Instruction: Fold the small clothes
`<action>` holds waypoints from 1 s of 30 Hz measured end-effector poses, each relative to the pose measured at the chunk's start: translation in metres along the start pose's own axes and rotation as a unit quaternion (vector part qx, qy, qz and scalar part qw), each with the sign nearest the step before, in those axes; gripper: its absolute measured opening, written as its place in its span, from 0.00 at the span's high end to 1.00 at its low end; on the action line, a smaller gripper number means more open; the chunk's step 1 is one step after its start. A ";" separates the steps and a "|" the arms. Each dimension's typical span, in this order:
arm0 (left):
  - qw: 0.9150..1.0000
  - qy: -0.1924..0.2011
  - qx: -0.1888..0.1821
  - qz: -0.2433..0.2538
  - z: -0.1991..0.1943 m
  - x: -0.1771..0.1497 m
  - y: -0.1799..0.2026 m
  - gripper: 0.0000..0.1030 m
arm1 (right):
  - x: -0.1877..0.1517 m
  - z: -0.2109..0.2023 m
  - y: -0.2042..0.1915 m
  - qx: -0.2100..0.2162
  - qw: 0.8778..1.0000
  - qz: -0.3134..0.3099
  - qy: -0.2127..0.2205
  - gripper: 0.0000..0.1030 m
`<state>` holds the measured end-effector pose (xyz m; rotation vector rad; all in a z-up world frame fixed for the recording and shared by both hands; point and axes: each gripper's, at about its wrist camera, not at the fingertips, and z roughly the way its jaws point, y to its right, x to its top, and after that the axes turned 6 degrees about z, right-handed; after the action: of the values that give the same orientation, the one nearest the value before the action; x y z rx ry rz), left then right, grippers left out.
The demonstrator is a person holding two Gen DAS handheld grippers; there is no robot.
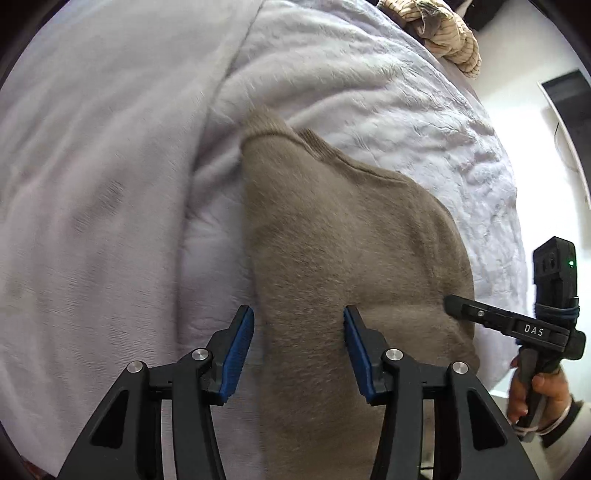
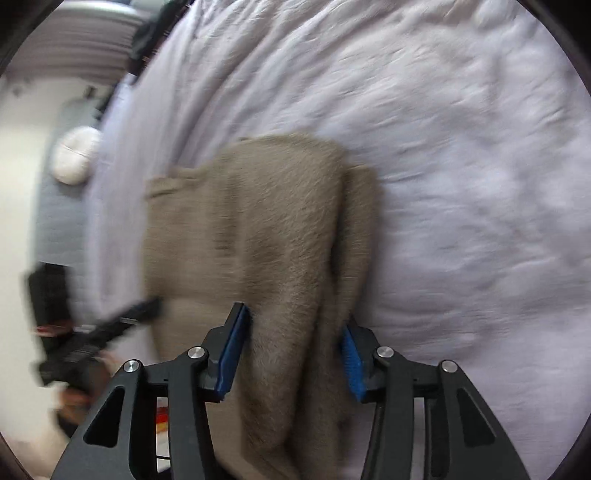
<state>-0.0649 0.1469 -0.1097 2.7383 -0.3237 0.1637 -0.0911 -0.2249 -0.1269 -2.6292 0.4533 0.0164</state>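
A small taupe knit garment [image 1: 332,236] with a ribbed edge lies on a pale lilac bed cover [image 1: 110,166]. My left gripper [image 1: 299,332] is open, its blue pads wide apart over the garment's near left edge. My right gripper [image 2: 293,332] is open too, its pads straddling a raised fold of the same garment [image 2: 266,229]. The right gripper also shows in the left wrist view [image 1: 454,306], at the garment's right edge. The left gripper shows blurred in the right wrist view [image 2: 147,306], at the garment's left edge.
A beige striped cloth [image 1: 439,33] lies bunched at the far end of the bed. The bed's edge and a white floor [image 1: 546,155] run along the right. A round white object [image 2: 75,155] lies on a grey mat on the floor.
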 end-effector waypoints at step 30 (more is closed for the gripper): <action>0.995 -0.033 0.052 0.079 -0.001 -0.047 0.036 0.59 | -0.057 0.008 -0.030 -0.077 0.997 -0.026 -0.006 1.00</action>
<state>-0.1194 0.1246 -0.1033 2.8239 -0.5661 0.1366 -0.1352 -0.1787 -0.1154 -2.7891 0.3926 0.0528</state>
